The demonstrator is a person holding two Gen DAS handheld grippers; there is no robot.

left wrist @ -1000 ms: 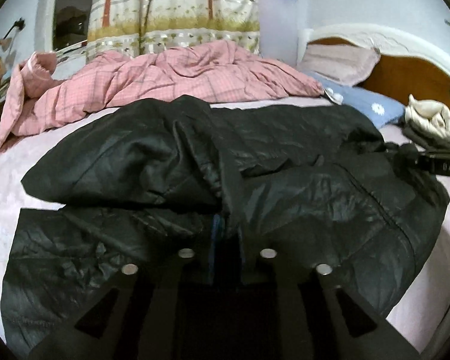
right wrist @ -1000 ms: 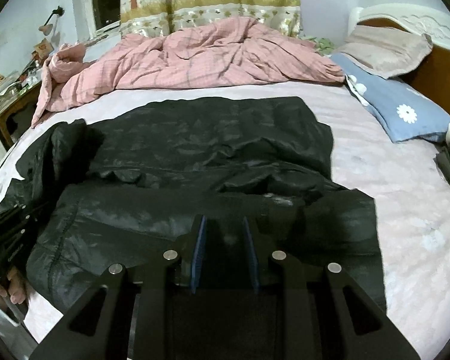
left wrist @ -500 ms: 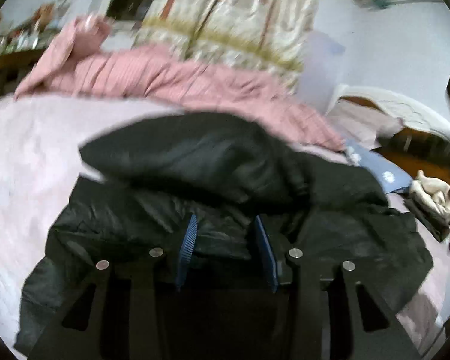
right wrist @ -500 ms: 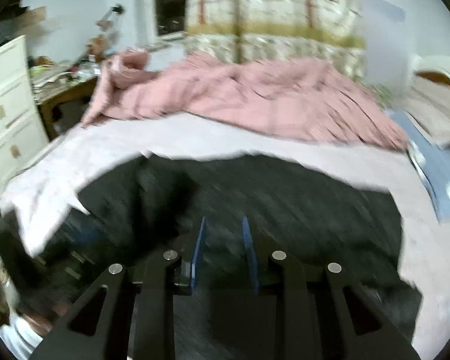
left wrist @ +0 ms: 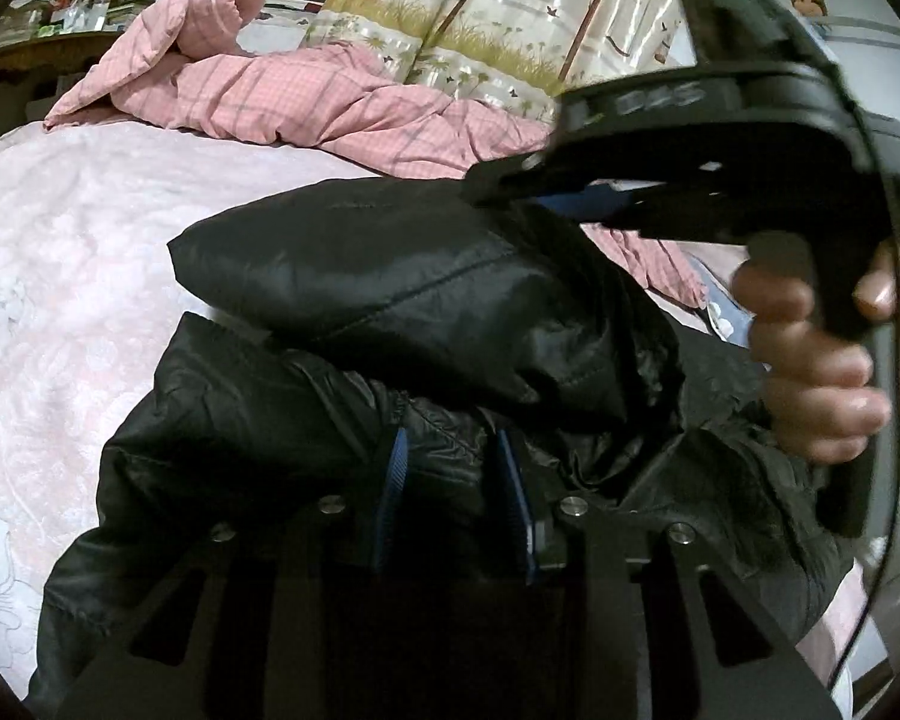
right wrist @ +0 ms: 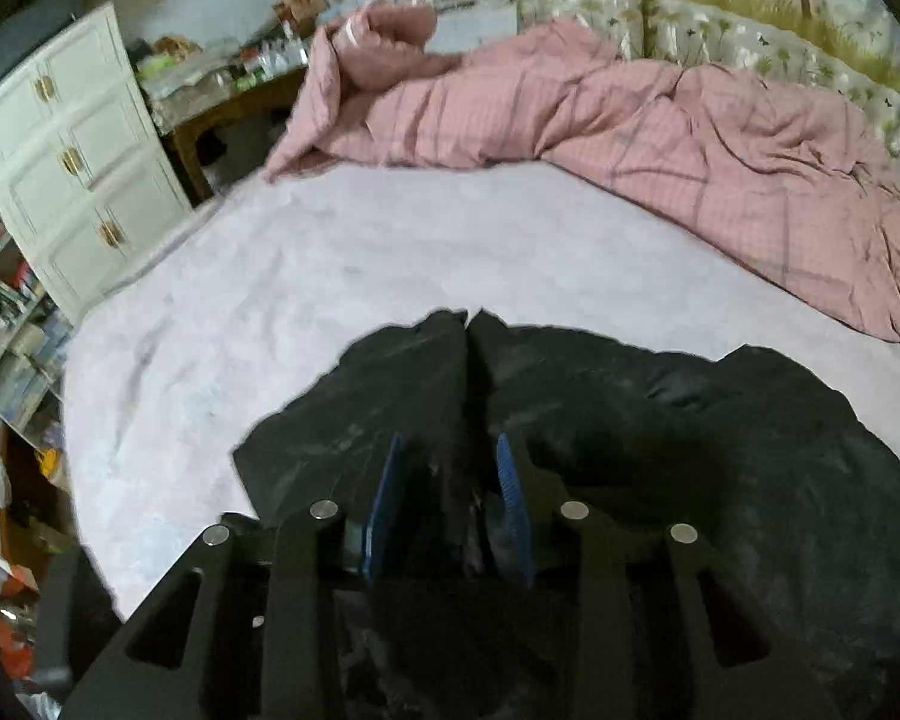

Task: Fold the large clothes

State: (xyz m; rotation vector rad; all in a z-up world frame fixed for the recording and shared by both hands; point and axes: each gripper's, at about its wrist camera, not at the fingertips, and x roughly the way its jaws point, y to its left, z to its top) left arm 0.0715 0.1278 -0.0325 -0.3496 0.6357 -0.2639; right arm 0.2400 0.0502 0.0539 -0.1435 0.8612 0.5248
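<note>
A large black puffer jacket [left wrist: 390, 312] lies bunched on the pale pink bed sheet [left wrist: 60, 276]. My left gripper [left wrist: 453, 450] is shut on a fold of the jacket between its blue pads. My right gripper [right wrist: 450, 450] is shut on another part of the jacket [right wrist: 690, 450] and holds it raised over the bed. In the left wrist view the right gripper [left wrist: 510, 192] shows from the side at upper right, held by a hand [left wrist: 810, 360], with jacket fabric hanging from its tip.
A crumpled pink checked quilt [right wrist: 630, 120] lies along the far side of the bed. A white drawer cabinet [right wrist: 72, 162] and a cluttered wooden table [right wrist: 222, 96] stand left of the bed. Patterned curtains [left wrist: 480, 18] hang behind.
Both grippers have swung left with the jacket in their grip. The right gripper has lifted its part up and over towards the left gripper, so the jacket folds over itself.
</note>
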